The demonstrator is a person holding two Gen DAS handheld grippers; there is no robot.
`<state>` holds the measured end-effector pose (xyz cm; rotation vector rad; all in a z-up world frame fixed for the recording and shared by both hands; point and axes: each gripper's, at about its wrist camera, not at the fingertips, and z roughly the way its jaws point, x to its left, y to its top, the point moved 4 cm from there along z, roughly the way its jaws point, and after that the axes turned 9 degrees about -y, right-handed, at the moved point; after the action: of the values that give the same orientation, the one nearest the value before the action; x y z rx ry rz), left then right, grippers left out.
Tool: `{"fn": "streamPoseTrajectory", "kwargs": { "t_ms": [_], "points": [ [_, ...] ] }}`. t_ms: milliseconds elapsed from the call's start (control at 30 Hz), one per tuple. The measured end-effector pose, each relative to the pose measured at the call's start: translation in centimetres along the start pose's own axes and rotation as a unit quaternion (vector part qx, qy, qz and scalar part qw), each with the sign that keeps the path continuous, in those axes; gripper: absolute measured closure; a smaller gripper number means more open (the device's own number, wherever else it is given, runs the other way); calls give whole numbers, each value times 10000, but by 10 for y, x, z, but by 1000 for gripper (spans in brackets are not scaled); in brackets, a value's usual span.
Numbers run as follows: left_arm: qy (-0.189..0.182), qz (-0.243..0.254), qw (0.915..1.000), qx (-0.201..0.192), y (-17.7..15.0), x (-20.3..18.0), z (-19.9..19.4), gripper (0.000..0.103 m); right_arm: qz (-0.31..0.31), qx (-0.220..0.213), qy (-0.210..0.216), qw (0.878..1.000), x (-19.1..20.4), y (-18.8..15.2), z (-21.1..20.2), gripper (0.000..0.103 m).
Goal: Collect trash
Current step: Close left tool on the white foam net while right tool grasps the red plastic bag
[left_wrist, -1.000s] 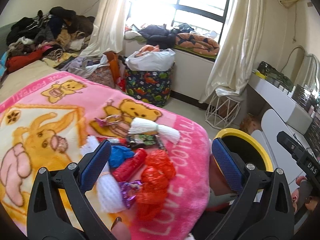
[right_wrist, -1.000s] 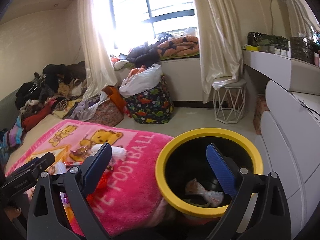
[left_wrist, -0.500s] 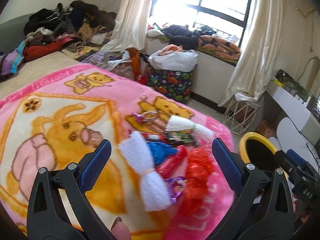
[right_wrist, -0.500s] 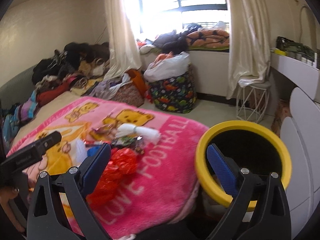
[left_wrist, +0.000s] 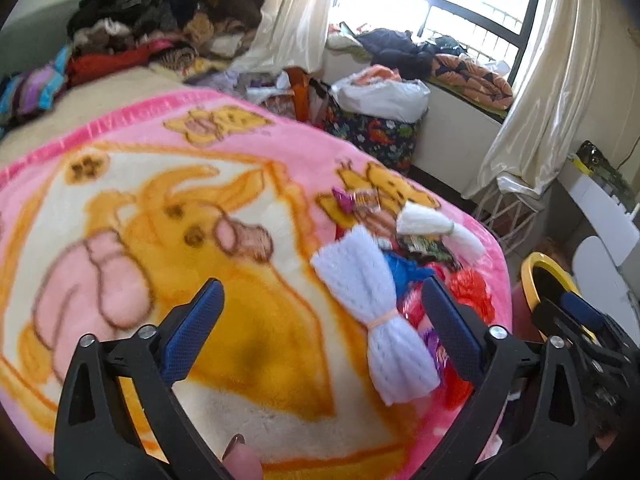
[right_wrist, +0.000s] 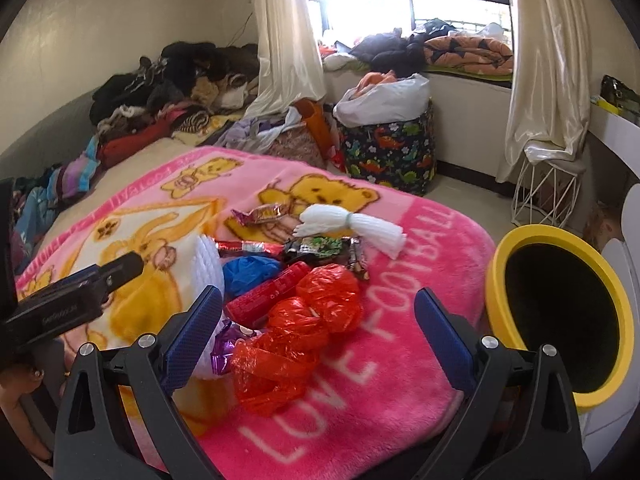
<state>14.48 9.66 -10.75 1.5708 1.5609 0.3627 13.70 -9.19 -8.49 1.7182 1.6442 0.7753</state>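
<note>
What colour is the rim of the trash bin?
Yellow; the trash bin shows best in the right wrist view.

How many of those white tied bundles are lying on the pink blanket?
2: one white bundle lies near the teddy-bear print; the other white bundle lies left of the blue wad. More may be hidden.

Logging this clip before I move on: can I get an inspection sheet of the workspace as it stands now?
Surface: pink cartoon blanket spread over a bed.
Job's things: red plastic bag, blue bag, red wrapper, green wrapper, purple wrapper, two white bundles lying on the blanket; yellow-rimmed bin beside the bed.
Clutter: clothes pile at the bed's far end.
Grippers: left hand-held gripper closing, nothing between its pads; right hand-held gripper open, empty.
Cables: nothing seen.
Surroundings: dinosaur-print basket, curtains, wire stool.
</note>
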Motion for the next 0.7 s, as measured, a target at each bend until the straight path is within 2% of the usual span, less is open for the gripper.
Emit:
{"fn": "streamPoseTrajectory", "kwargs": {
  "t_ms": [200, 300, 367, 500, 533, 633, 700],
  "points": [
    [-351, -448, 9974, 431, -18, 12, 21, 36, 28, 504, -138, 9986, -5, -1, 36, 12],
    [-541, -702, 9942, 615, -19, 14, 33, 41, 217, 900, 74, 9957, -6, -4, 57, 21],
    [-584, -741, 9930, 706, -20, 13, 39, 43, 341, 1175, 158, 9924, -6, -8, 70, 24],
    [-755, -868, 9897, 855, -17, 5, 53, 44, 564, 1645, 483, 9836, -4, -19, 88, 48],
    [-740, -914, 9889, 910, -17, 5, 57, 44, 599, 1662, 539, 9828, -4, -20, 89, 54],
    [-798, -1121, 9849, 1050, -18, 4, 70, 44, 628, 1573, 666, 9833, -6, -21, 84, 59],
    [-714, -1035, 9857, 1121, -18, 1, 75, 46, 740, 1482, 715, 9836, -12, -20, 80, 61]
  ]
}}
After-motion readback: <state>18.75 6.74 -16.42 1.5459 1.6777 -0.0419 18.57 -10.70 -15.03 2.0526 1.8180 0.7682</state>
